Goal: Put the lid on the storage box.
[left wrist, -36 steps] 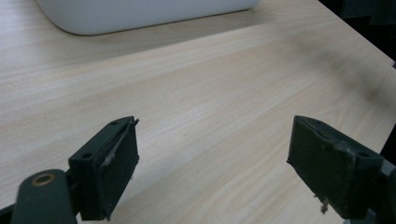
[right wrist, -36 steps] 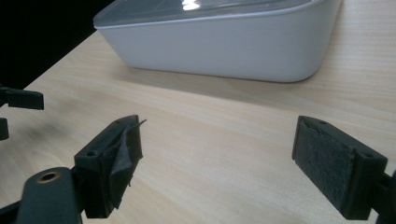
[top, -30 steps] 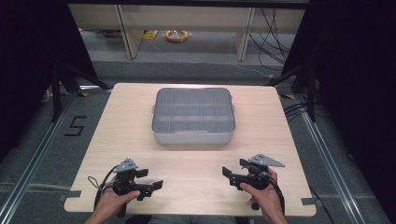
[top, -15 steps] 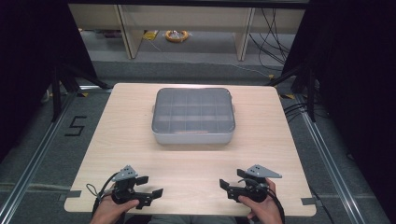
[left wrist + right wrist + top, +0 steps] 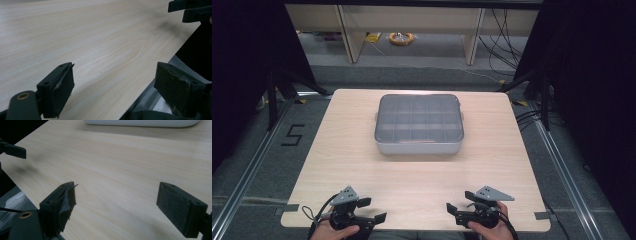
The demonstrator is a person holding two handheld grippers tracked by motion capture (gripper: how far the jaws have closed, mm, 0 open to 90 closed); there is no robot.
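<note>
A light wooden bench (image 5: 362, 150) carries a grey compartment box (image 5: 418, 125) with a translucent lid, sitting near the middle of the bench top, a little toward the far edge. The lid lies closed over a grid of compartments whose contents cannot be made out. In the right gripper view the white lower edge of the box (image 5: 142, 123) shows at the top, well apart from the jaws.

Both hand-held grippers sit at the near edge of the bench, well apart from the box and from each other. The left hand-held gripper (image 5: 374, 211) is held by the person's left hand (image 5: 341, 231) at the near left corner, its jaws pointing right toward the other gripper. In the left gripper view (image 5: 113, 90) its jaws stand wide apart with nothing between them, hanging over the bench edge, with bare wood behind them.

The right hand-held gripper (image 5: 454, 212) is held by the right hand (image 5: 489, 231) near the right corner, its jaws pointing left. In the right gripper view (image 5: 116, 206) its jaws also stand wide apart and empty above bare wood. A grey three-cornered plate (image 5: 493, 193) tops it.

On the floor to the left of the bench, a "5" marking (image 5: 292, 135) shows.
</note>
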